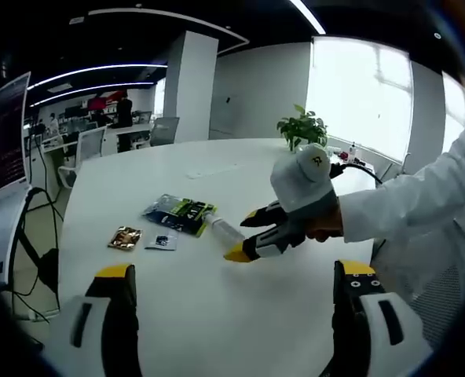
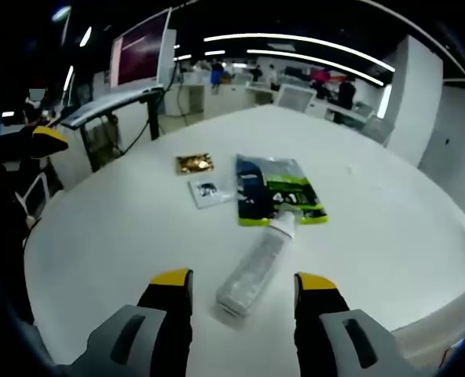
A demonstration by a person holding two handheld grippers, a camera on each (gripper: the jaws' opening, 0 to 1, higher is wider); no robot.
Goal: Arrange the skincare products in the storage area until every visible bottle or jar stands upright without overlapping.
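A clear, silvery tube [image 2: 252, 275] with a white cap lies flat on the white table [image 2: 115, 251]. Its body rests between the jaws of my right gripper [image 2: 244, 280], which stands open around it without pressing it. In the left gripper view the tube [image 1: 219, 228] points toward the right gripper [image 1: 244, 234], held by a white-gloved hand. My left gripper [image 1: 236, 271] is open and holds nothing, hovering over bare table nearer than the tube. A blue and green sachet pack [image 2: 276, 191] lies flat just beyond the tube's cap.
A gold sachet [image 2: 194, 163] and a small white sachet [image 2: 209, 191] lie left of the pack. A potted plant [image 1: 302, 127] stands at the table's far side. Desks, chairs and a monitor [image 2: 142, 51] fill the office beyond the table edge.
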